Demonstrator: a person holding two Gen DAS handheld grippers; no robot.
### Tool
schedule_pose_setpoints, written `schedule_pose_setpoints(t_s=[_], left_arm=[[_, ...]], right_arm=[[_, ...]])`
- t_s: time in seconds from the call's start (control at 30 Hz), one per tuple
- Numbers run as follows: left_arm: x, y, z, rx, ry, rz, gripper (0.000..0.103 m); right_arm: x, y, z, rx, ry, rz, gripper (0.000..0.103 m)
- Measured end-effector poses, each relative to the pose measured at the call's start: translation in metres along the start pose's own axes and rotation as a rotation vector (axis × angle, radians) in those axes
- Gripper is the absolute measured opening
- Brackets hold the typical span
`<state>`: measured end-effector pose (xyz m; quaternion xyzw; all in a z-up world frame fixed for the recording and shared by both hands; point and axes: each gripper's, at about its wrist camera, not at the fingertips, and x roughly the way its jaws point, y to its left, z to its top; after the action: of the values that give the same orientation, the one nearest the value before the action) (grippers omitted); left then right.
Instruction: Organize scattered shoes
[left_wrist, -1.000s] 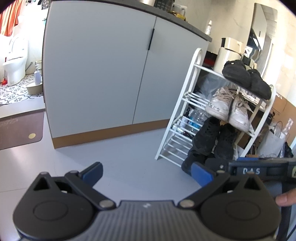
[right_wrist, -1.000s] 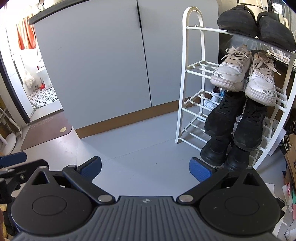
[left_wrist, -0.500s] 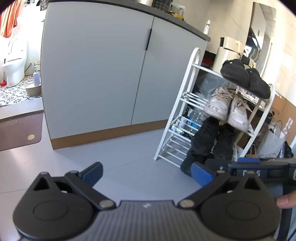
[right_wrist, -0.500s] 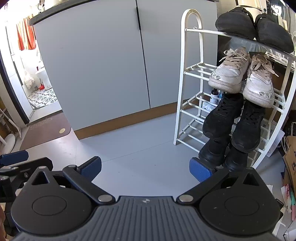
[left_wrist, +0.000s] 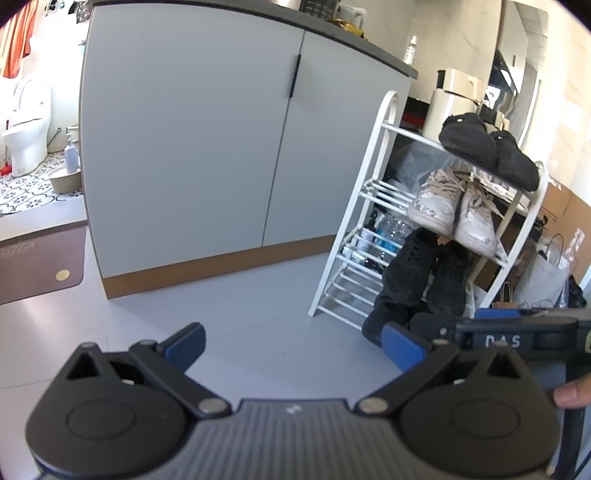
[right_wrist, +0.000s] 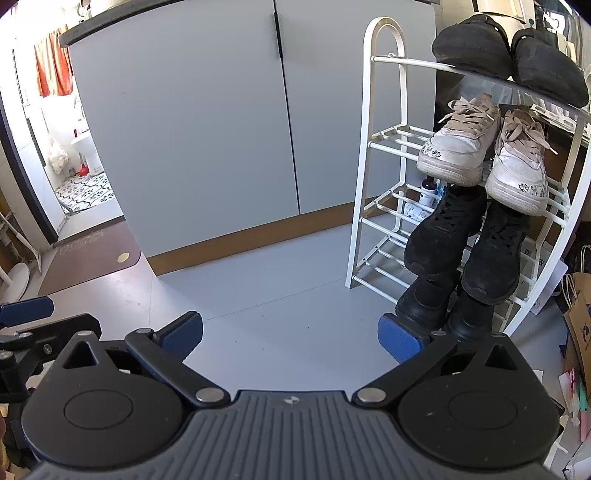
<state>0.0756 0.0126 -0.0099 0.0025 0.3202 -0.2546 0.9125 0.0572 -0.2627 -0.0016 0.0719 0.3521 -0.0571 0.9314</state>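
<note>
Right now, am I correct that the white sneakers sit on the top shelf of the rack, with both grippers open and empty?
Not quite. The white sneakers sit on the second shelf of the rack; the top shelf holds the black slippers, as the right wrist view shows. The rest stands: the left gripper and right gripper are both open and empty.

A white shoe rack (right_wrist: 376, 206) stands on the grey floor (right_wrist: 266, 291) ahead and right of the right gripper (right_wrist: 291, 336) — black slippers (right_wrist: 506, 55) on top, white sneakers (right_wrist: 484, 151) below them, then black sneakers (right_wrist: 469, 240), then black boots (right_wrist: 439, 310) lowest, beside its blue pad.
</note>
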Motion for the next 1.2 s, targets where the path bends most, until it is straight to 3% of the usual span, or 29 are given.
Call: schedule_pose_setpoints(t_s=[1.2], left_arm=[[-0.0009, -0.0022, -0.0004, 0.005, -0.006, 0.032, 0.103]], right_arm=[[0.0037, 0.0001, -0.0007, -0.015, 0.014, -0.008, 0.103]])
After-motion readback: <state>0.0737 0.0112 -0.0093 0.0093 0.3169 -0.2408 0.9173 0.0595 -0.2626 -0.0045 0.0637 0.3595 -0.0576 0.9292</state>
